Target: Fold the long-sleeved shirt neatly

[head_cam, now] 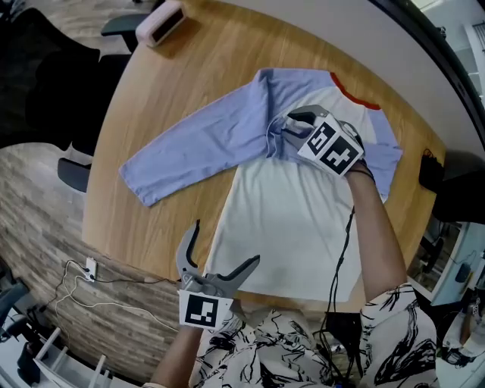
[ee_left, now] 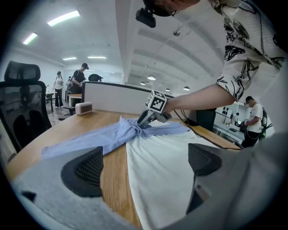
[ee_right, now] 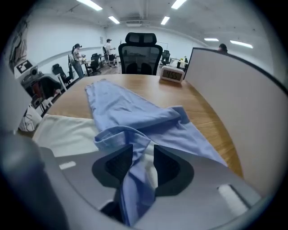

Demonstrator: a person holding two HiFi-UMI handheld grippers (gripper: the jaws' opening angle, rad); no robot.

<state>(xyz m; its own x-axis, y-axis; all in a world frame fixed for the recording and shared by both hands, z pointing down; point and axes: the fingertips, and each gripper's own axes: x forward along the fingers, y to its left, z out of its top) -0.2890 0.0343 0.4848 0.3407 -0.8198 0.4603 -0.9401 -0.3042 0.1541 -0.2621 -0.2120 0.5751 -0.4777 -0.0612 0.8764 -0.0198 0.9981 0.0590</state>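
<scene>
The right gripper (ee_right: pixel 143 157) is pinching a bunched fold of the long-sleeved shirt with white body and lavender-blue sleeves (head_cam: pixel 295 220). Only the right gripper view shows this: blue cloth with a little white in it fills the narrow gap between the two dark pads (ee_right: pixel 118 164). In the head view the marker cube covers that spot. The left gripper view shows the pinch from the side, nose tilted steeply down, at the seam where the outstretched blue sleeve (head_cam: pixel 197 148) meets the body. The bare right forearm reaches over the shirt from the near edge of the round wooden worktop (head_cam: pixel 174 83).

The left gripper (head_cam: pixel 223 246) is spread wide with nothing between its pads. It is held low at the near edge, by the shirt's hem, pointing across the white body.

The shirt lies flat, hem toward the near edge and orange-trimmed neck toward the far right edge. The sleeve runs out toward the left edge. A small pale desk clock (head_cam: pixel 159 23) stands at the far edge.
</scene>
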